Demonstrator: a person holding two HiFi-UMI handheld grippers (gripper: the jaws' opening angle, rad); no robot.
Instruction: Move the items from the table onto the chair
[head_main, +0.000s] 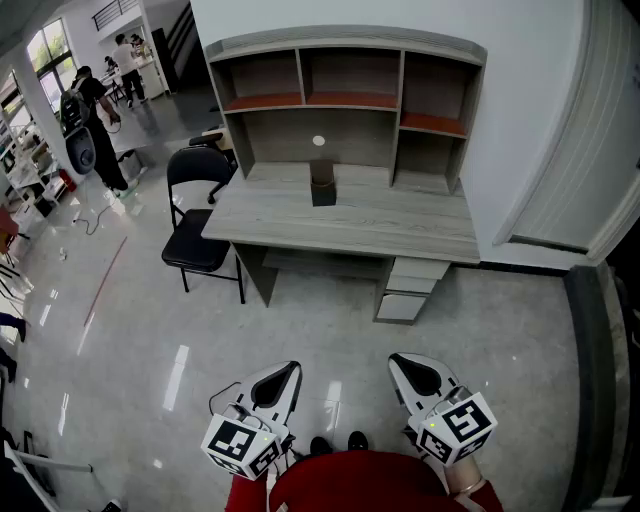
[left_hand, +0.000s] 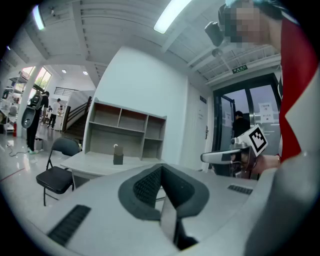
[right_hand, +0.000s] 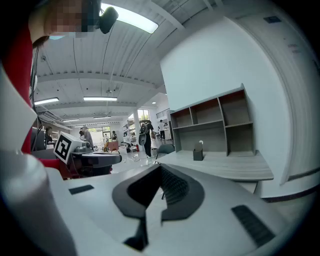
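Observation:
A small dark box (head_main: 322, 188) with a brown block and a white round piece on top stands upright in the middle of the grey desk (head_main: 400, 225). It also shows far ahead in both gripper views, as the box (left_hand: 118, 155) and the box (right_hand: 198, 152). A black folding chair (head_main: 197, 215) stands at the desk's left end. My left gripper (head_main: 288, 372) and right gripper (head_main: 402, 364) are held low and close to me, well short of the desk. Both are shut with nothing between the pads.
The desk carries a hutch of open shelves (head_main: 345, 85) and has drawers (head_main: 410, 290) under its right side. Grey tiled floor (head_main: 330, 330) lies between me and the desk. People stand far off at the left (head_main: 95, 120). A dark doorway strip (head_main: 600, 380) runs along the right.

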